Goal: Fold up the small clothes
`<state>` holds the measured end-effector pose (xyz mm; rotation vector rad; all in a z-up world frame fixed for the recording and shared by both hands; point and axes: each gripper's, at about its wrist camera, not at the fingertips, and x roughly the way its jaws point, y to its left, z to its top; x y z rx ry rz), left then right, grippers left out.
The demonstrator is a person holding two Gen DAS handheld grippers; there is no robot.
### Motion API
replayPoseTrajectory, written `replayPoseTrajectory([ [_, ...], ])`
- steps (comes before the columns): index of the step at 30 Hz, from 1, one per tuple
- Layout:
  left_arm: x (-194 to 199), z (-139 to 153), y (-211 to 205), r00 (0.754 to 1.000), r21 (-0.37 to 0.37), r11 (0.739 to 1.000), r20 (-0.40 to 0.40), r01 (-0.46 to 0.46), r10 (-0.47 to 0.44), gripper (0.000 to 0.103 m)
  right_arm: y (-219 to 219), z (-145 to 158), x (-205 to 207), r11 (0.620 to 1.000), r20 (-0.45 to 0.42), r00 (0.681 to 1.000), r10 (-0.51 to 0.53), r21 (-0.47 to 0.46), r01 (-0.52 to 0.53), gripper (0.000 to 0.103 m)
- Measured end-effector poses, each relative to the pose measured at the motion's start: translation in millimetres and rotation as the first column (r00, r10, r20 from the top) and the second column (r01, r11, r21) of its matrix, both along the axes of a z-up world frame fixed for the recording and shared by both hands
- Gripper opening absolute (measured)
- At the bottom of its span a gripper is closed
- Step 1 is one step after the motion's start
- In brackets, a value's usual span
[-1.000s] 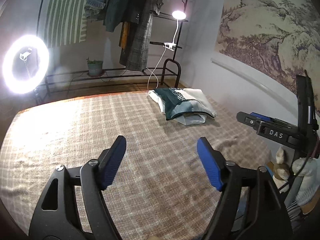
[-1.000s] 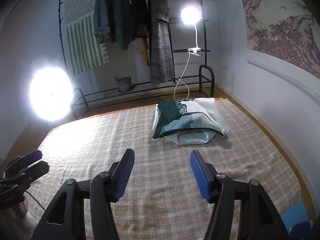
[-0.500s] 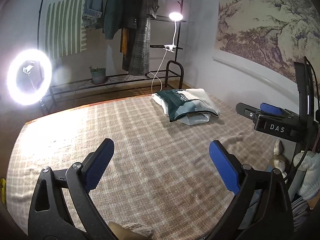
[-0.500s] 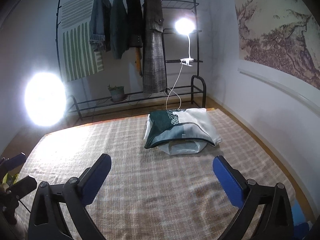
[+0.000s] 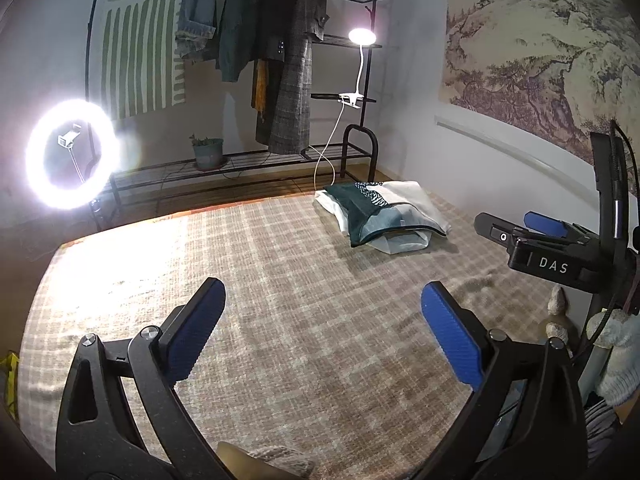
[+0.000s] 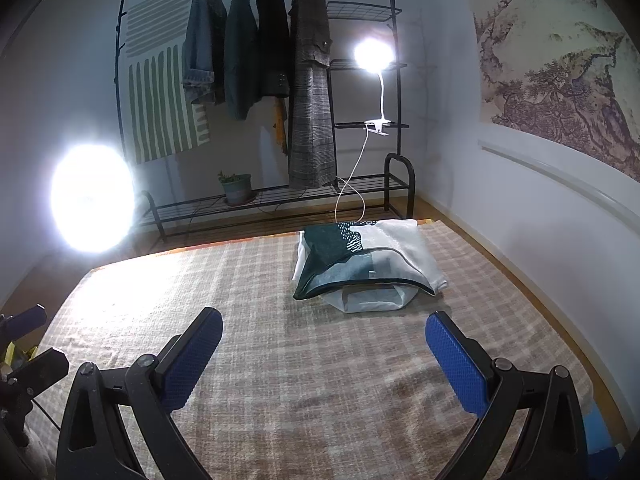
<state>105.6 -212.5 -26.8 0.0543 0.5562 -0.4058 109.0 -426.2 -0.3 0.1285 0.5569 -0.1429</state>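
A folded pile of small clothes [image 5: 384, 216], dark green, teal and white, lies at the far right of the checked beige bed cover [image 5: 288, 280]; it also shows in the right wrist view [image 6: 364, 264]. My left gripper [image 5: 320, 328] is open and empty, held above the near part of the cover. My right gripper [image 6: 324, 348] is open and empty, above the cover in front of the pile. The right gripper [image 5: 548, 240] also shows in the left wrist view at the right edge. A bit of knitted cloth [image 5: 276, 460] shows at the bottom edge there.
A clothes rack [image 6: 280, 80] with hanging jackets and a clip lamp [image 6: 372, 56] stands behind the bed. A ring light [image 5: 72, 152] glares at the left. A wall [image 6: 540, 200] runs along the bed's right side. The left gripper [image 6: 28, 364] shows at the left edge.
Both grippers have opened wide and pulled back and up a little from the cover. The folded pile has not moved.
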Motion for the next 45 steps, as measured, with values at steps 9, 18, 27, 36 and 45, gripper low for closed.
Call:
replayPoseTrajectory([
  [9,-1.3,0.9,0.0,1.0,0.001,1.0,0.007,-0.002,0.002,0.101,3.9,-1.5,1.8,1.0,-0.001,1.0,0.012,0.0,-0.012,0.103],
  [18,-2.1,3.0,0.0,1.0,0.003,1.0,0.011,-0.001,0.001,0.101,3.6,-1.6,1.7,1.0,-0.002,1.0,0.014,0.004,-0.014,0.103],
  [27,-2.9,4.7,-0.3,1.0,0.0,1.0,0.014,0.0,0.0,0.101,5.7,-2.2,1.4,1.0,-0.003,1.0,0.014,0.006,-0.014,0.103],
  [36,-3.1,8.0,-0.9,1.0,0.003,1.0,0.018,0.003,-0.003,0.101,4.9,-3.0,3.9,1.0,-0.006,1.0,0.019,0.013,-0.019,0.103],
  [45,-4.5,6.4,-2.5,1.0,0.003,1.0,0.018,0.001,-0.001,0.101,5.6,-3.9,4.2,1.0,-0.007,1.0,0.021,0.013,-0.021,0.103],
])
